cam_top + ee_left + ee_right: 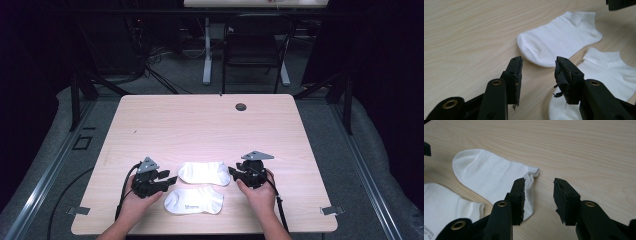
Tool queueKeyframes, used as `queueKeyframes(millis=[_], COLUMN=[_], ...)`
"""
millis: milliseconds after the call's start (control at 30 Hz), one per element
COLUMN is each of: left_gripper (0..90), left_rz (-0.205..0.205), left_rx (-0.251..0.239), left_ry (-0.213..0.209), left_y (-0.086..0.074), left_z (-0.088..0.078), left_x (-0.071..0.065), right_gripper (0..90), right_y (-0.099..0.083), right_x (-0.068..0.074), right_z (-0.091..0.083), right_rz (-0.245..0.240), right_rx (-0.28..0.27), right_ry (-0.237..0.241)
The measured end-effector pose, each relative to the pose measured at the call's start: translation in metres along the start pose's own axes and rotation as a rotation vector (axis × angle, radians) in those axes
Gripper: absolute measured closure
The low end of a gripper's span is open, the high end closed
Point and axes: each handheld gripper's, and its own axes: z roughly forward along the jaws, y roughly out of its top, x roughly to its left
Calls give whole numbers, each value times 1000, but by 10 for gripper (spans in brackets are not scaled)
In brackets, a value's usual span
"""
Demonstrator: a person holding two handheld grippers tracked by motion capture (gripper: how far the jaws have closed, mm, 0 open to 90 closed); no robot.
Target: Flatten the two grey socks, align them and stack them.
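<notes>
Two white ankle socks lie flat on the table (200,120) near its front edge. Far sock (204,172): plain, smooth, toe toward the left gripper (167,181), cuff toward the right gripper (233,172). Near sock (194,199): small grey print on its sole, just beside the first, apart. Left gripper: jaws spread, nothing between. Right gripper: jaws spread, the far sock's cuff beside one jaw, not pinched

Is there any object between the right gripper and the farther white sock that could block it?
Nothing visible does. The right gripper is open beside the cuff end of the farther sock, with bare table around. The nearer sock lies apart, closer to the person.
</notes>
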Motion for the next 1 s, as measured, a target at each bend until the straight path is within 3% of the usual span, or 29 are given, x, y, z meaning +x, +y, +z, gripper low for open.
queueKeyframes(millis=[133, 200, 367, 700, 1000], left_gripper=[571, 579, 605, 585, 583], left_rz=[-3, -10, 0, 6, 25], left_rx=[-5, 0, 13, 68, 119], left_ry=[-3, -25, -11, 5, 47], left_y=[9, 17, 26, 27, 22], left_z=[6, 14, 29, 50, 63], left_x=[-1, -1, -4, -3, -1], right_gripper=[606, 601, 594, 588, 626], right_y=[-3, -5, -4, -1, -6], right_x=[0, 1, 0, 4, 8], right_z=[3, 5, 6, 12, 28], right_rz=[-24, -42, -44, -42, -84], right_rx=[16, 19, 3, -20, 38], right_ry=[-1, -3, 5, 39, 32])
